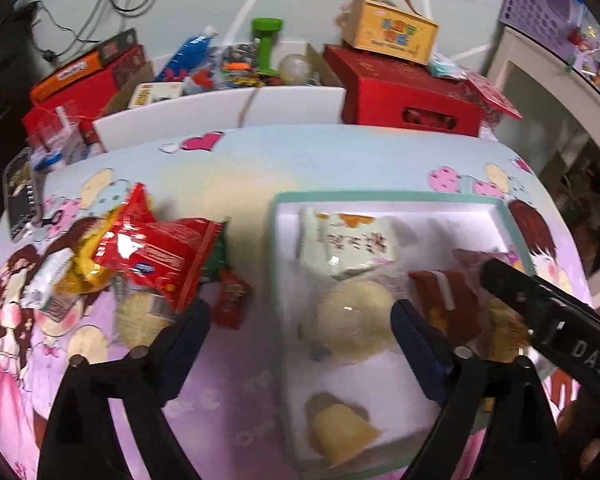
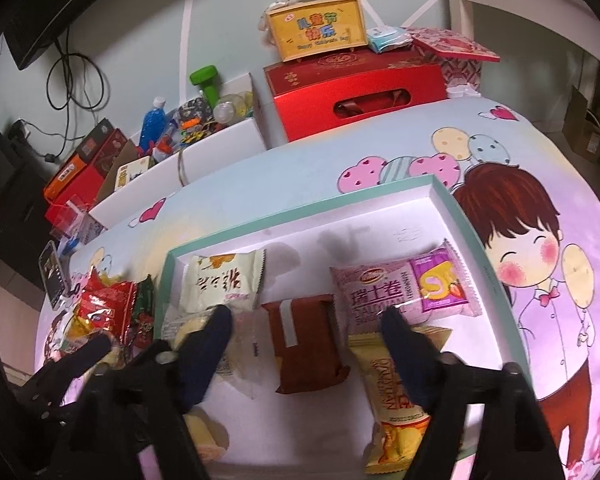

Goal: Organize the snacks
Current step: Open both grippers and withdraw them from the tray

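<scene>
While a fair share of the snacks already lies inside the shallow box with the teal rim, the sorting looks only partly done. Within its white floor, in the right wrist view, sit a cream packet at the back left, a pink Swiss-roll packet at the back right, a brown packet between them and nearer the camera, a yellow packet just below the pink one, and a clear-wrapped round cake under the cream packet. A small yellow jelly cup rests alone in the near part of the box.

Left to do, by my judgement, is the heap on the cartoon tablecloth to the left of the box: a red bag on top, yellow and green wrappers beneath, a pale round snack at its near edge and a small red packet lying beside it (how many pieces in all I cannot tell).

The left gripper hangs with its jaws spread wide, one finger near the heap and the other over the box, nothing between the pads. The right gripper likewise stands with jaws apart, straddling the brown packet without pressing on it; it holds nothing.
</scene>
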`<state>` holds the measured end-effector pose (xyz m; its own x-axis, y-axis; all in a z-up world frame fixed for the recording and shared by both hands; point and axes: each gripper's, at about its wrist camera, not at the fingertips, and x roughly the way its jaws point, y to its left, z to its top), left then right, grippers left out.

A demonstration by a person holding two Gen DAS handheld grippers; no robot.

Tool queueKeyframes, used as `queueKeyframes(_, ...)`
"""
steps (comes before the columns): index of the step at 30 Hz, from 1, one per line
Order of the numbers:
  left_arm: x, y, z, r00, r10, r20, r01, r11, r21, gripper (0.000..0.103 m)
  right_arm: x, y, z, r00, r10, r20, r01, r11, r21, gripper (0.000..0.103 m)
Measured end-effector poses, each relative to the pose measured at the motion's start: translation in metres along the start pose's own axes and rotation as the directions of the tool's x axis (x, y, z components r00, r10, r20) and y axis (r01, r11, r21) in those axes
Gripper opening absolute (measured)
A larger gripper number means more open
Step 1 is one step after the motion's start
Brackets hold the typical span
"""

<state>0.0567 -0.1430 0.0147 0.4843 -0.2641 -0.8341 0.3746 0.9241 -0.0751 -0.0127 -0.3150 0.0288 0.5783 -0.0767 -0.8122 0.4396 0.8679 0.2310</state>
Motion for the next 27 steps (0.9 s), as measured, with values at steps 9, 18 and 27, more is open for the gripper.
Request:
queueKeyframes(9, 0.001, 0.015, -0.001, 0.998, 0.059, 0.012, -0.059, 0.998, -0.035, 0.097, -0.001, 0.001, 0.001, 0.998, -0.047, 0.034, 0.049, 0.998, -0.034, 0.103)
queueKeyframes(18, -0.002, 0.014, 0.0, 0.999, 0.045, 0.03, -0.044, 0.998, -0.048, 0.097, -0.002, 0.002, 0.0, 0.997, -0.059, 0.053, 0.061, 0.997, -0.048, 0.103)
queueKeyframes(27, -0.012, 0.018, 0.002, 0.998, 0.032, 0.046, -0.029, 0.998, -0.053, 0.097, -0.008, 0.008, 0.002, 0.994, -0.053, 0.092, 0.061, 0.995, -0.08, 0.103)
